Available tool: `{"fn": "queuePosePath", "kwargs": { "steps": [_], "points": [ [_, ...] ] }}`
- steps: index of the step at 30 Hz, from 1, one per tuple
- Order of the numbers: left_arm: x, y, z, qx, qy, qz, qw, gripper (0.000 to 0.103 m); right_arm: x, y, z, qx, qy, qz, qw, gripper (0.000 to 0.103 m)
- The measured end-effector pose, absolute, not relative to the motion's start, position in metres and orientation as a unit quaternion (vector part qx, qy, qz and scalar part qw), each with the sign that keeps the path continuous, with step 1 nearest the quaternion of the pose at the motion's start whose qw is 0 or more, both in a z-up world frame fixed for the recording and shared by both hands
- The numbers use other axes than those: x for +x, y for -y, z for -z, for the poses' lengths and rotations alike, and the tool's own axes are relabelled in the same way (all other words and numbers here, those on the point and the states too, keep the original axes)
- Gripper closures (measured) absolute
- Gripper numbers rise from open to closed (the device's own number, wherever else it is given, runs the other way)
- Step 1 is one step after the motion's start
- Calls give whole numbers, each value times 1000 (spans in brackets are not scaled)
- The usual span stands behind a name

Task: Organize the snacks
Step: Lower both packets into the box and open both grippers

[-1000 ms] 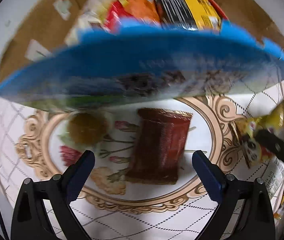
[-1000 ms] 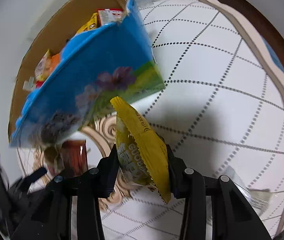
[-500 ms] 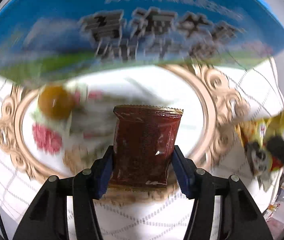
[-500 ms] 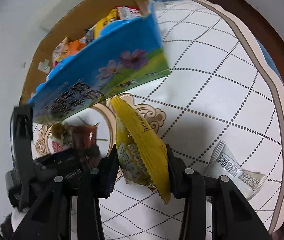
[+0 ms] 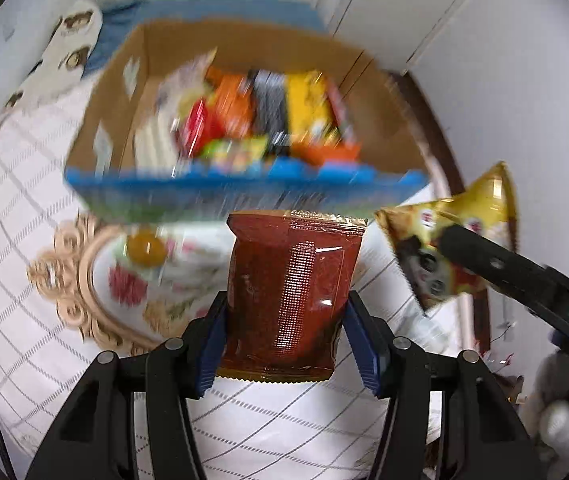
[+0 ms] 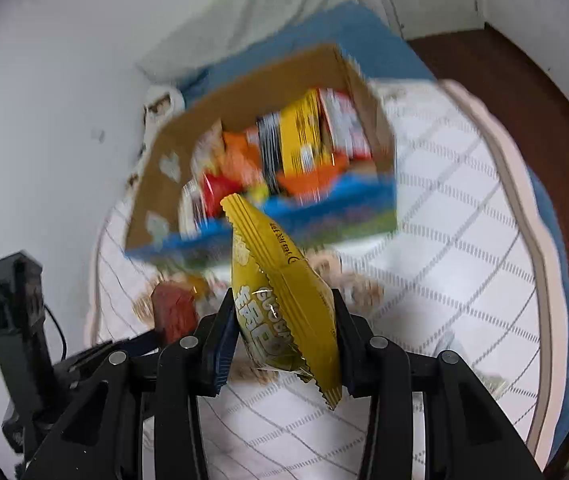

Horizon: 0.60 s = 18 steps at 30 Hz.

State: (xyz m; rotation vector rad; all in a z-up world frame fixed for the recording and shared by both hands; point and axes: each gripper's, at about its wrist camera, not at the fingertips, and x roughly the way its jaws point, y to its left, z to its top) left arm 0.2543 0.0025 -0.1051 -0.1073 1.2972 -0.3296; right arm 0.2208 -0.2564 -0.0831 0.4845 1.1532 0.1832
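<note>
My left gripper (image 5: pixel 286 344) is shut on a dark red snack packet (image 5: pixel 290 292) and holds it above the table. My right gripper (image 6: pixel 282 338) is shut on a yellow snack packet (image 6: pixel 284 304), also raised; the packet shows at the right in the left wrist view (image 5: pixel 452 240). Ahead of both stands an open cardboard box (image 5: pixel 240 56) with a blue printed front wall (image 5: pixel 244 188), holding several colourful snack packets (image 5: pixel 268 116). The box also shows in the right wrist view (image 6: pixel 272 80). The left gripper and red packet appear at lower left in the right wrist view (image 6: pixel 172 308).
The table carries a white checked cloth (image 5: pixel 16 280) with a gold-framed floral medallion (image 5: pixel 84 280). A small clear packet (image 6: pixel 452 344) lies on the cloth to the right. White walls (image 6: pixel 44 100), cupboard doors (image 5: pixel 504 60) and blue fabric (image 6: pixel 324 32) lie behind the box.
My left gripper closed on the dark red packet and lifted it off the cloth. Both grippers rose and now look down into the box from higher up.
</note>
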Motion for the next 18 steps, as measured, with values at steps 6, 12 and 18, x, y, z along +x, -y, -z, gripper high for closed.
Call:
{"fn": "queuePosePath", "kwargs": {
  "steps": [6, 12, 18],
  "points": [
    [299, 12, 63, -30, -567, 149, 809, 50, 275, 268, 59, 196, -513, -47, 835, 58],
    [350, -6, 72, -2, -576, 98, 812, 50, 326, 267, 72, 159, -521, -2, 839, 58],
    [386, -35, 102, 32, -597, 24, 801, 49, 351, 261, 107, 130, -547, 28, 826, 58]
  ]
}}
